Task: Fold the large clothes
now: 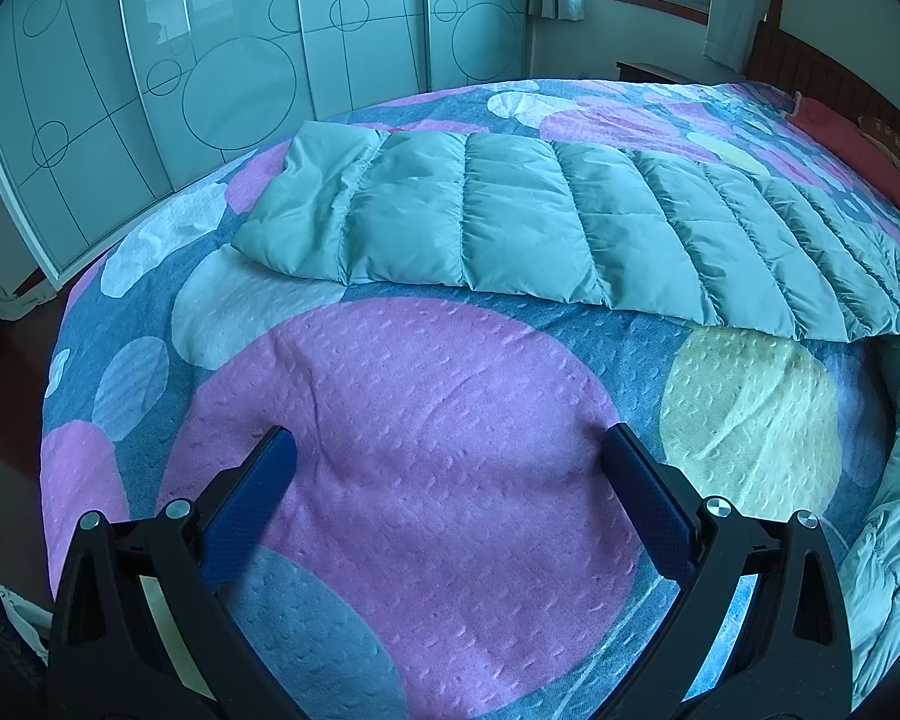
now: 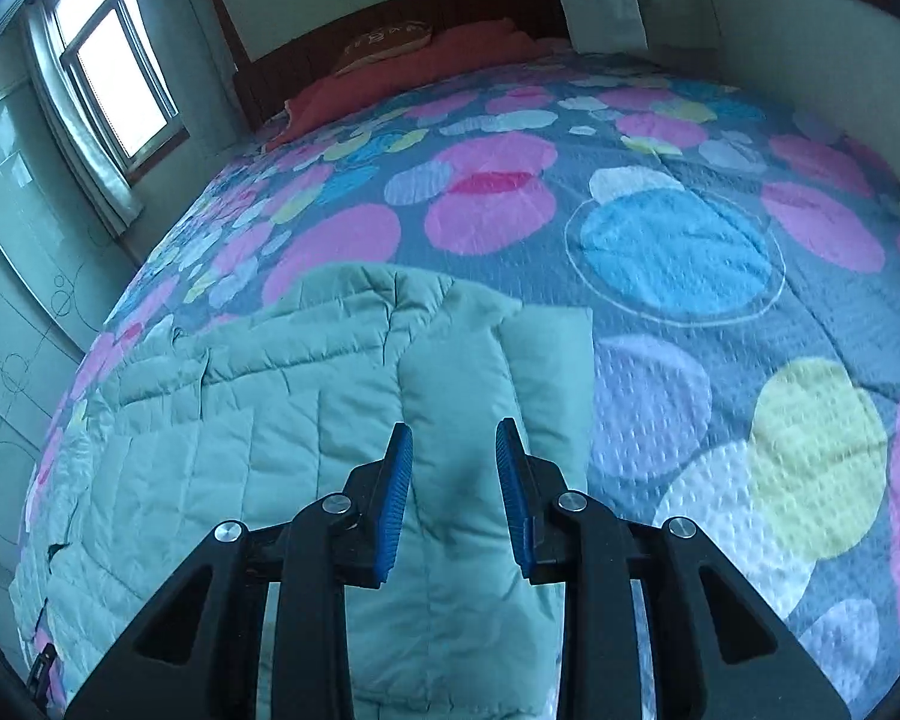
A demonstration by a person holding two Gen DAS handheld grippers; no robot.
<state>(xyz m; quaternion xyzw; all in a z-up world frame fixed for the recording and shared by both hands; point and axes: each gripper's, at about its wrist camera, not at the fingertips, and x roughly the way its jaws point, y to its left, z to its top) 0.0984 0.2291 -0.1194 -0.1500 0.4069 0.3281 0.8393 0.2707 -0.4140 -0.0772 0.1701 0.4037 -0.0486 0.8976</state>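
**Sleeve lined up for the fold**

The pale green padded jacket (image 2: 222, 420) lies flat on the bed (image 2: 678, 252), giving a firm surface for folding. The right gripper (image 2: 453, 438) hovers half-open astride its sleeve (image 2: 450, 372), apparently about to pinch it. The left gripper (image 1: 447, 441) waits wide open and empty above bare bedspread, near the other sleeve (image 1: 480, 216).

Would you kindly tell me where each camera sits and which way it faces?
Left wrist: on the left gripper, above the bedspread, facing the wardrobe; both fingers show, wide apart.
Right wrist: on the right gripper, over the jacket, facing the headboard; both fingers show, apart, straddling a sleeve.
Shared: jacket, bedspread, window, red pillow.
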